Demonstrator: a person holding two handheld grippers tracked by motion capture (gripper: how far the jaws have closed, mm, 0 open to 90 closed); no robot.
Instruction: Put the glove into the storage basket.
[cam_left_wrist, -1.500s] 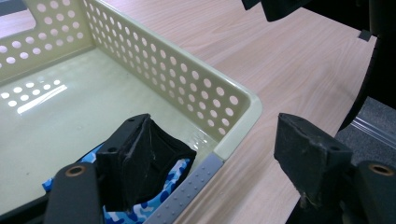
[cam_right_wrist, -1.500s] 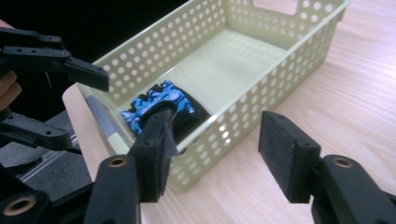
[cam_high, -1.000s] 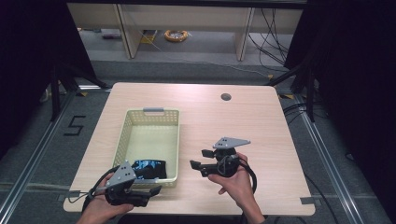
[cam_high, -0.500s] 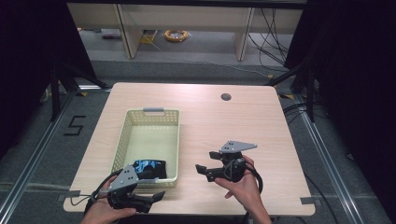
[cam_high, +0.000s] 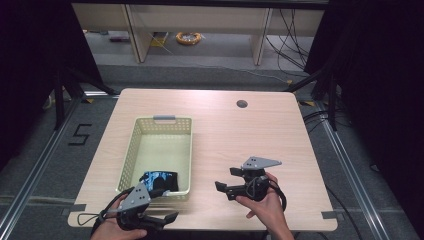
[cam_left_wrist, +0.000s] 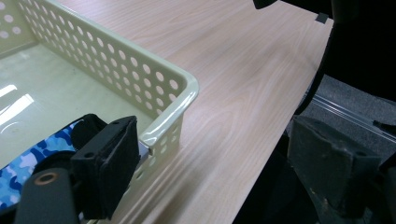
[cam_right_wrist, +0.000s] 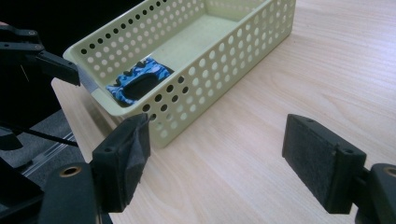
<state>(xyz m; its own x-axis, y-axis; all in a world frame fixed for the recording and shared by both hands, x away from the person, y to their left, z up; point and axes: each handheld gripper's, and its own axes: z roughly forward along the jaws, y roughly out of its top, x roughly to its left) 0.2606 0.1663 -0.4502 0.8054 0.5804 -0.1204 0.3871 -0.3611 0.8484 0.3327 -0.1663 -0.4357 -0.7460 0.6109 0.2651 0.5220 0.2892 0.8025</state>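
High view: both hand-held grippers, left (cam_high: 167, 219) and right (cam_high: 225, 180), gaping empty, drew nearer the person.

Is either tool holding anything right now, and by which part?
Nothing is held. Left tool and right tool are open; the blue camouflage item lies in the basket.

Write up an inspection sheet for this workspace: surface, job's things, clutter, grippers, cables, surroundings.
Surface: light wood table with a round hole near the far edge.
Job's things: pale perforated basket left of centre; a blue camouflage item lies inside at its near end.
Clutter: nothing seen on the tabletop.
Grippers: left gripper at the basket's near corner, jaws open and empty; right gripper over bare table right of the basket, its jaws have just been opening, nothing between them.
Cables: a black cable loops at the right gripper.
Surroundings: floor rails, tape marks, shelving and a yellow coil beyond the table.
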